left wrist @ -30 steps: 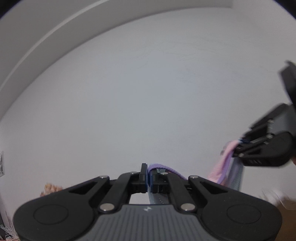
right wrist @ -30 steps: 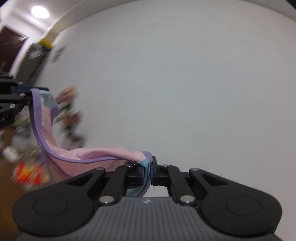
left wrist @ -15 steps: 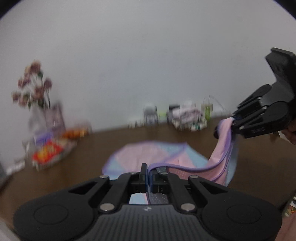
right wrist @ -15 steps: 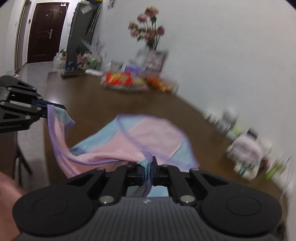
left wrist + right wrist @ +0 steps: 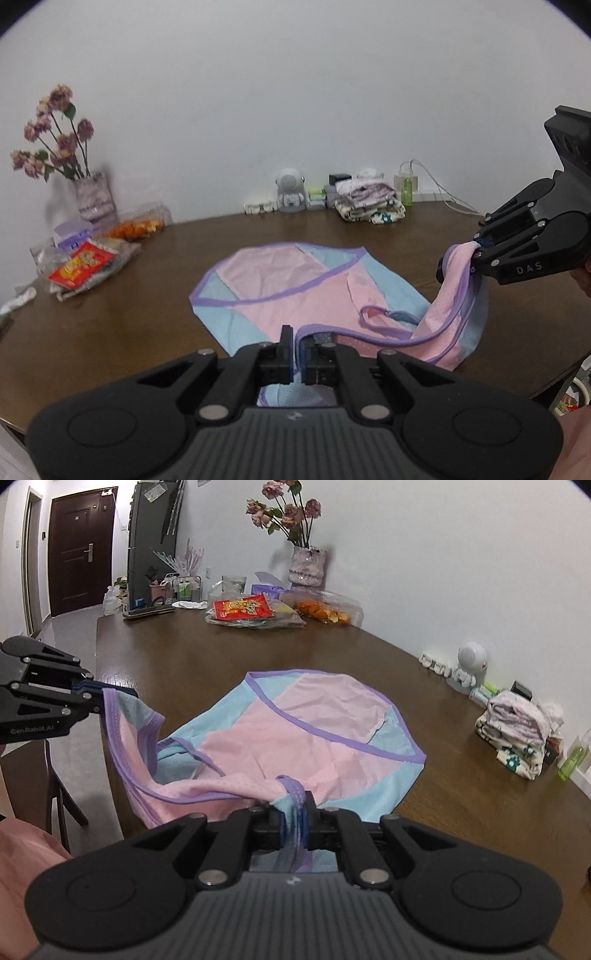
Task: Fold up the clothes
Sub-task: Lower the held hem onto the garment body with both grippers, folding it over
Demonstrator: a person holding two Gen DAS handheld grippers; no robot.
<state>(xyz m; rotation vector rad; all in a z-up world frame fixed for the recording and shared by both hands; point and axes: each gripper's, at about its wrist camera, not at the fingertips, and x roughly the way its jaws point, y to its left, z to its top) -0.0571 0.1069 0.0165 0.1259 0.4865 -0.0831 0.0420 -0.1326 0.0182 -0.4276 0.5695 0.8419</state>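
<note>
Fingers of the left gripper are clamped tight on the purple hem of the pink-and-blue garment, and the right gripper pinches another bunch of that hem. The garment's far half lies spread flat on the brown surface; its near edge hangs lifted between the two grippers. Far right, a stack of folded clothes sits by the wall, a vase of flowers far left.

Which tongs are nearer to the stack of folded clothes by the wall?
Right. The right tongs hold the garment on the stack's side; the left tongs grip its edge farther away.
</note>
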